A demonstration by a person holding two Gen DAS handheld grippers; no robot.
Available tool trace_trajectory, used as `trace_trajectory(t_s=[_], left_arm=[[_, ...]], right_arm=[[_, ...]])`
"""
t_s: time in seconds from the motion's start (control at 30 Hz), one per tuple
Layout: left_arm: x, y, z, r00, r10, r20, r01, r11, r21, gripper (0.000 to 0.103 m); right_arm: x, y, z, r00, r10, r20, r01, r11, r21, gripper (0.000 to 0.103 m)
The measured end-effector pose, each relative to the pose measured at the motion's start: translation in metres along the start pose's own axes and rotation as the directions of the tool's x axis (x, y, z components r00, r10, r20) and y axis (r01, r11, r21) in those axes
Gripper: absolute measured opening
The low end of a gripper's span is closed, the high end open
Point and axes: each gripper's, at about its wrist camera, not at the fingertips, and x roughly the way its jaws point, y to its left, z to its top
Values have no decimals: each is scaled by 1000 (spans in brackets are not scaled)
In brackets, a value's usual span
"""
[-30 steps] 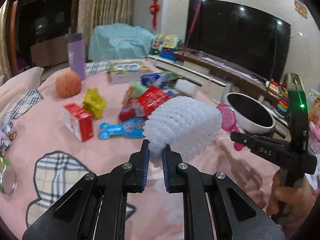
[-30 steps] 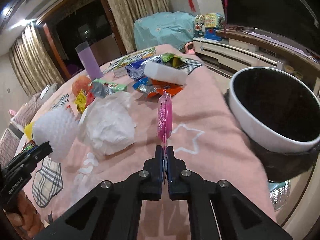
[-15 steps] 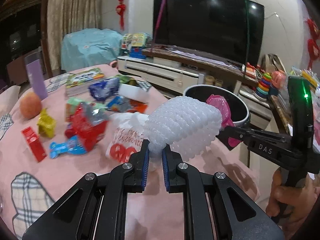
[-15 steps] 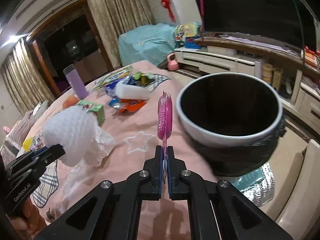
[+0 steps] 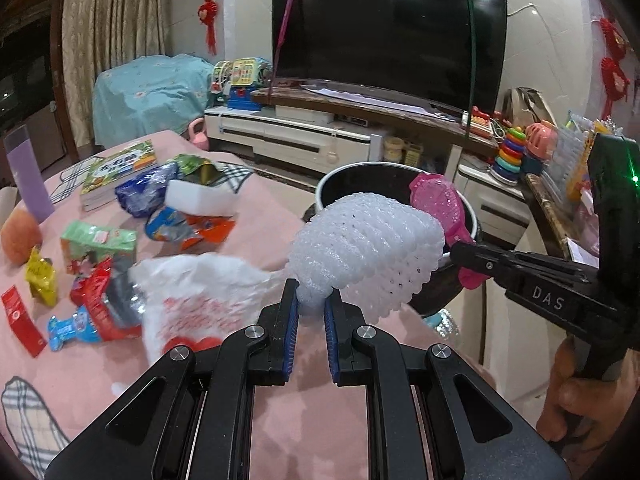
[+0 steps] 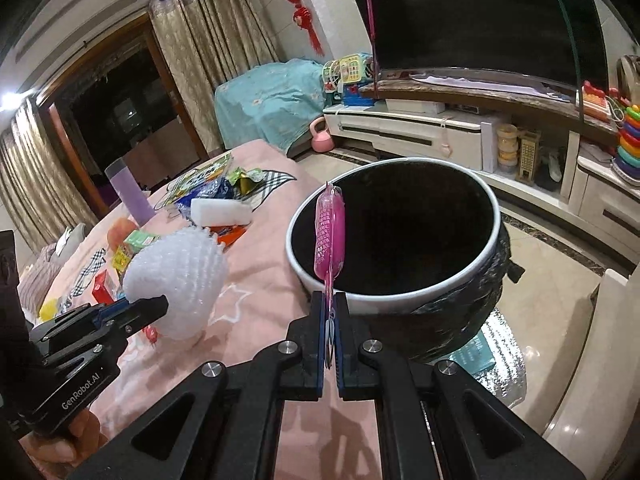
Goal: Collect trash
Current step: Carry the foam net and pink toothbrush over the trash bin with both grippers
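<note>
The left tool (image 5: 311, 307) is pinching one white foam net (image 5: 366, 246) by its lower edge, above the pink surface (image 5: 100, 384) just beside the bin. The right tool (image 6: 329, 308) is pressed together on one pink wrapper (image 6: 330, 236), held upright over the rim of the one black bin (image 6: 404, 300). On the surface lie one white plastic bag (image 5: 200, 300), one orange fruit (image 5: 18, 236) and one purple cup (image 5: 28, 176).
</note>
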Motion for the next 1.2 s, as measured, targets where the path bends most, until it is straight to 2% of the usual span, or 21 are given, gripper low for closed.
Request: trace_trajectory(t_s=[0.4, 0.8, 1.2], left_arm=[[17, -26, 12, 999, -44, -9, 44, 999, 25, 12], [38, -26, 43, 1000, 13, -15, -12, 999, 42, 12], [81, -45, 69, 996, 33, -81, -23, 992, 122, 13]], right_arm=[[-4, -24, 6, 1000, -24, 7, 24, 999, 29, 4], [3, -38, 18, 999, -35, 1, 35, 999, 42, 4], [21, -53, 42, 998, -47, -33, 49, 998, 35, 4]])
